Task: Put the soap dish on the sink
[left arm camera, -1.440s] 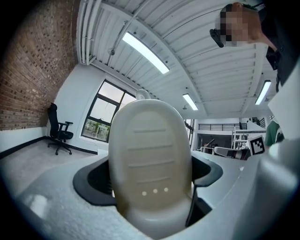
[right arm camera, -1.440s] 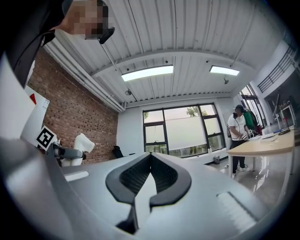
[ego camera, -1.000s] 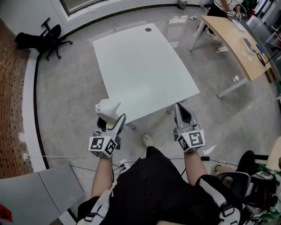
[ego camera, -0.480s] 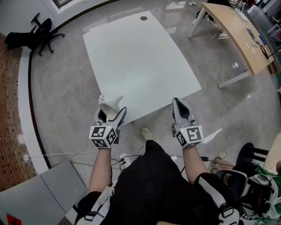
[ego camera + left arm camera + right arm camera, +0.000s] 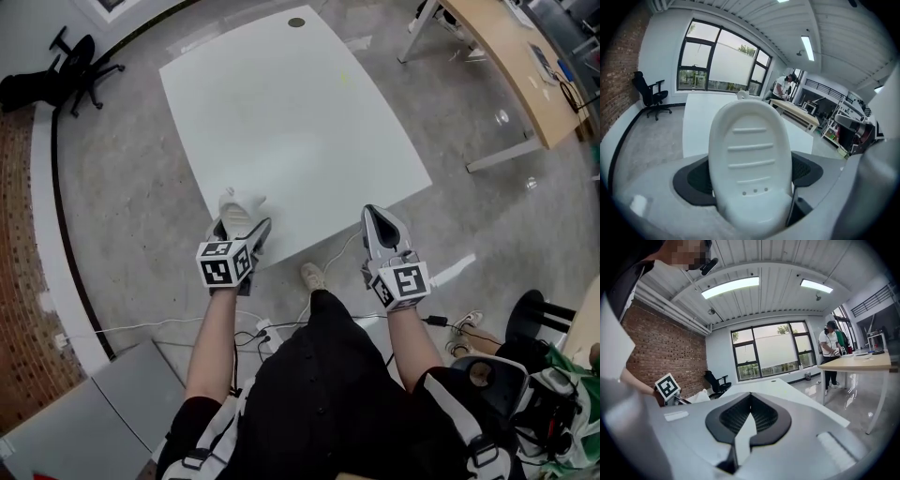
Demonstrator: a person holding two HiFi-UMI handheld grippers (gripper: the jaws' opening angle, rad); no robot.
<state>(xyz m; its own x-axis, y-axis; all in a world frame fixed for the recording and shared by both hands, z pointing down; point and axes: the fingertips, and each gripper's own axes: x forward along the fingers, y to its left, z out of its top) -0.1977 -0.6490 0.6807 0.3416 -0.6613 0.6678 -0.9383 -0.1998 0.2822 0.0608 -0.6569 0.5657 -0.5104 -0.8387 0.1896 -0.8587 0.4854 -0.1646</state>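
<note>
The white oval soap dish has ribs and three small holes inside. My left gripper is shut on it and holds it over the near left corner of the white table. In the left gripper view the soap dish stands upright between the dark pads and hides most of the table behind it. My right gripper hangs at the table's near edge, shut and empty; in the right gripper view its jaws meet at the tips. No sink is in view.
A black office chair stands far left by the brick wall. A wooden desk stands far right, with a person at it. Cables lie on the floor by my feet. A grey panel lies lower left.
Both grippers have sunk toward the table's near edge. The left one has tipped downward with the soap dish still in it. The right one stays shut.
</note>
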